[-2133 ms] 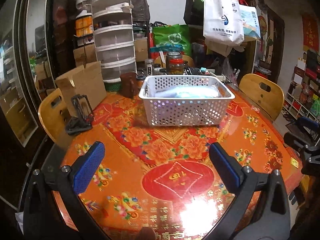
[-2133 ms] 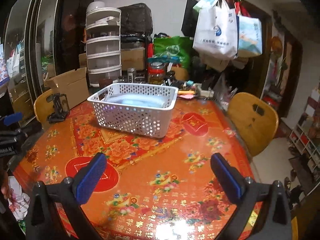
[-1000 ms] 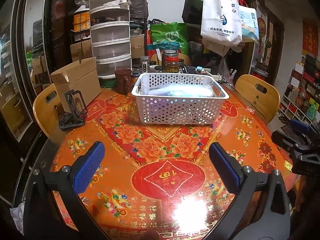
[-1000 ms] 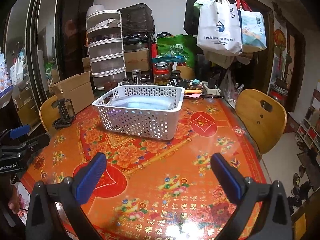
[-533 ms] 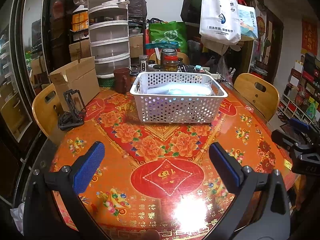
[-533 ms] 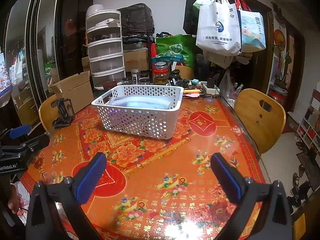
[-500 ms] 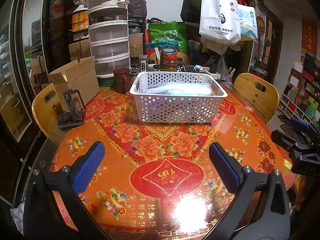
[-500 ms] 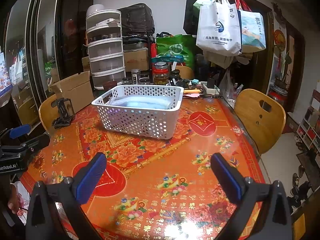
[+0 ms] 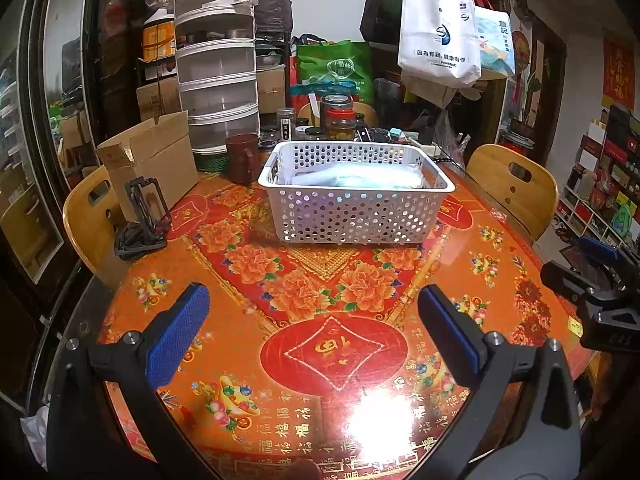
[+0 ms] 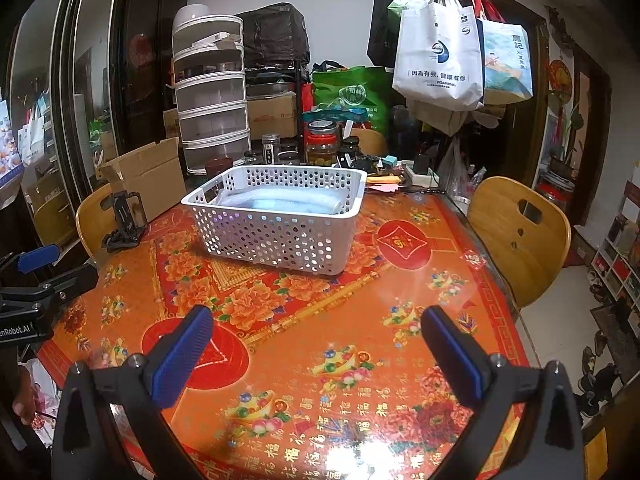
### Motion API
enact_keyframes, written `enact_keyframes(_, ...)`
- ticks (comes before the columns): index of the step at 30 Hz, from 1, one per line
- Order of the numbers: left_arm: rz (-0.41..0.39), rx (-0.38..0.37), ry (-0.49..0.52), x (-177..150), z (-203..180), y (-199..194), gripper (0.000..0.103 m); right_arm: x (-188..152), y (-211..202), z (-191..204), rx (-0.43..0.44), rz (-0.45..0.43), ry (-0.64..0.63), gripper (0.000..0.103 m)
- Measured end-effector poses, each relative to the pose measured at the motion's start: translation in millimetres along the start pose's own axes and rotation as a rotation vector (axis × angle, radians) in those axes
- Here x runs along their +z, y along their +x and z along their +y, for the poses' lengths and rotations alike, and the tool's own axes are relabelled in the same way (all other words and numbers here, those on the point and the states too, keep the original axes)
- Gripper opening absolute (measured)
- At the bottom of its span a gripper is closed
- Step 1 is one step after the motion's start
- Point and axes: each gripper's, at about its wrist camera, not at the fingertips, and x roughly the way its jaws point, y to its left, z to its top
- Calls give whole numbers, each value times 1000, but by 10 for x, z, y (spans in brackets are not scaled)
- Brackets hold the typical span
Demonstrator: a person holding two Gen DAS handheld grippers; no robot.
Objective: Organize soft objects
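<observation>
A white perforated basket point(image 9: 356, 216) stands on the round table, also in the right wrist view point(image 10: 276, 236). Pale blue soft packets point(image 9: 356, 178) lie inside it, seen too in the right wrist view point(image 10: 280, 202). My left gripper point(image 9: 314, 334) is open and empty, held above the near table edge, well short of the basket. My right gripper point(image 10: 316, 354) is open and empty, over the table's near right side. Each gripper shows at the edge of the other's view, the right one point(image 9: 596, 280) and the left one point(image 10: 36, 280).
The table point(image 9: 332, 348) has a red-orange floral cover. A cardboard box point(image 9: 152, 160), a black phone stand point(image 9: 142, 216), a brown mug point(image 9: 242, 158), stacked containers point(image 9: 218, 80) and jars point(image 9: 338, 118) crowd the back. Wooden chairs point(image 9: 516, 188) stand at left and right.
Both grippers have drawn back and risen slightly from the basket over the first second, then held almost still. Both stayed open and empty.
</observation>
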Motion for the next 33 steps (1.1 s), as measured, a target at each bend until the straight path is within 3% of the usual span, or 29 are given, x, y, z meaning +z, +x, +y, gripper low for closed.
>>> enact_keyframes(33, -4, -32, 20, -22, -15, 3, 103, -31, 32, -28, -7, 13, 1, 103)
